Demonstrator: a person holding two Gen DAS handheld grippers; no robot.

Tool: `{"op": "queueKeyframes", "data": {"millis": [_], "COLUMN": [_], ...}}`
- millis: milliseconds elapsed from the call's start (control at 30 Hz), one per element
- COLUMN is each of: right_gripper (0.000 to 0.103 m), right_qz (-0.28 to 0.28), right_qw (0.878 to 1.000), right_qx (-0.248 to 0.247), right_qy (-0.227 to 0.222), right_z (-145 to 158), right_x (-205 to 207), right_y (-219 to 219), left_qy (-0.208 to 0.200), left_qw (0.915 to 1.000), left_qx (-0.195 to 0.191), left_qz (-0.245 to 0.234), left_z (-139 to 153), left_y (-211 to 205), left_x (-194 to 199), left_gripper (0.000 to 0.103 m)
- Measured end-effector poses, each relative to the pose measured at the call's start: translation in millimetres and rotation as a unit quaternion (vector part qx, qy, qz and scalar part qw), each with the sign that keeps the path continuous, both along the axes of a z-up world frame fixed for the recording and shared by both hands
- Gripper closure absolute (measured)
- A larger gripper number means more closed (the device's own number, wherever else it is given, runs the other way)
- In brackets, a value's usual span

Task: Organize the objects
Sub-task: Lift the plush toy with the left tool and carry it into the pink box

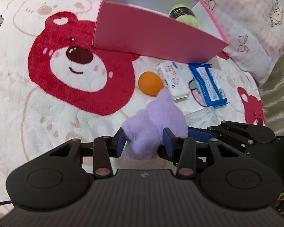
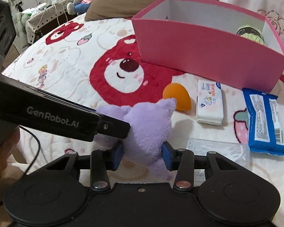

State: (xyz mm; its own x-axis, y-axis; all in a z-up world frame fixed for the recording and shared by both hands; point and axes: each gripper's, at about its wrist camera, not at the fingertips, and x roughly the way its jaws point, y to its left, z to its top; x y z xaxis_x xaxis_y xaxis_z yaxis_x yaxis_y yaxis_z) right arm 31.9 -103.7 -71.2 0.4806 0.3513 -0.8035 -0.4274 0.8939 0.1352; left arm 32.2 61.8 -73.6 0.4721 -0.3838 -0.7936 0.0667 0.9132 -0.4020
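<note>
A purple plush toy (image 1: 153, 124) lies on the bear-print blanket, and both grippers hold it. My left gripper (image 1: 144, 141) is shut on the plush with a blue pad on each side. My right gripper (image 2: 143, 152) is shut on the same plush (image 2: 147, 130); the left gripper's finger (image 2: 113, 127) comes in from the left and presses against it. A pink box (image 1: 151, 36) stands beyond, with a green yarn ball (image 1: 185, 15) inside. In the right wrist view the box (image 2: 208, 51) is at the upper right.
An orange egg-shaped sponge (image 2: 177, 99), a white tissue pack (image 2: 210, 104), a blue wipes pack (image 2: 265, 119) and a clear plastic bag (image 2: 215, 149) lie on the blanket (image 2: 66, 60) in front of the box. A pillow (image 1: 255, 37) lies at the right.
</note>
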Motion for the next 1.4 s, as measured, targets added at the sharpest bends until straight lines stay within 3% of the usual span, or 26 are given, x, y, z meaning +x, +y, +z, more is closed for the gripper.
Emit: {"op": "queueKeyframes", "data": {"millis": [600,733,1033,1167,1300,1400], "right_gripper": [0.052,0.052,0.052,0.053,0.053,0.054], "right_qz": [-0.039,-0.036,-0.045,-0.049,-0.046,-0.035], "right_qw": [0.999,0.999,0.998,0.997,0.998,0.997], "right_qx": [0.026,0.016,0.03,0.034,0.003,-0.023], "right_qy": [-0.009,-0.013,-0.033,-0.047,-0.052,-0.066], "right_z": [49.5,59.5,78.3,88.8,100.0,118.2], "right_x": [-3.9,-1.5,-2.7,-6.2,4.0,13.7], "right_y": [-14.0,-15.5,-24.0,-28.9,-21.0,-14.6], "left_qy": [-0.033,-0.045,-0.066,-0.056,-0.065,-0.071], "left_qw": [0.998,0.9954,0.9953,0.9965,0.9958,0.9962], "left_qx": [0.026,0.061,0.047,0.039,0.048,0.029], "left_qz": [-0.048,-0.058,-0.054,-0.048,-0.044,-0.04], "left_z": [58.4,67.1,95.1,101.0,114.2,131.6], "left_y": [-19.0,-31.9,-29.3,-31.4,-31.9,-24.4], "left_x": [4.5,1.4,7.0,8.0,19.0,30.4], "left_gripper": [0.062,0.063,0.062,0.063,0.063,0.063]}}
